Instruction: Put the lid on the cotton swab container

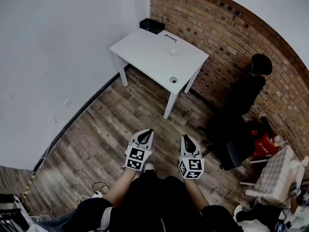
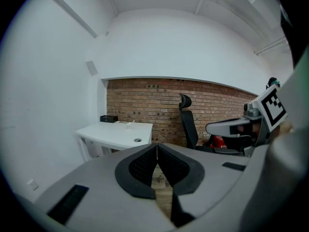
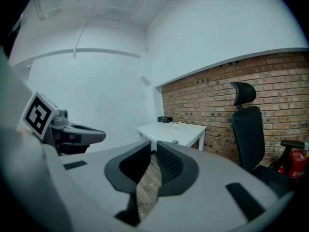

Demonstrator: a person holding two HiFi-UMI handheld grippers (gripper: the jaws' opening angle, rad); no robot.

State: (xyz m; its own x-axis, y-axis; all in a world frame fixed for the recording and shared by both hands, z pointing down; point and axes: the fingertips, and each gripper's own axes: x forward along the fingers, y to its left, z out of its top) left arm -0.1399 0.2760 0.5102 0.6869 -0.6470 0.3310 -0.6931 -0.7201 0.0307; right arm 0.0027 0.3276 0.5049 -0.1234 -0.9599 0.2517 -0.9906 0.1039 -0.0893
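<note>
A white table (image 1: 145,52) stands far ahead in the corner. On it sit a small clear cotton swab container (image 1: 173,52) and, near the front edge, a round lid (image 1: 173,79). Both appear tiny in the left gripper view, container (image 2: 128,123) and lid (image 2: 137,140), and in the right gripper view, container (image 3: 175,123) and lid (image 3: 175,141). My left gripper (image 1: 146,132) (image 2: 156,145) and right gripper (image 1: 186,138) (image 3: 154,143) are held side by side over the wood floor, well short of the table. Both are shut with nothing between the pads.
A black box (image 1: 152,25) lies at the table's back corner. A black office chair (image 1: 241,100) stands right of the table by the brick wall (image 1: 217,28), with a red fire extinguisher (image 1: 263,144) beyond it. Cables (image 1: 99,187) lie on the floor at lower left.
</note>
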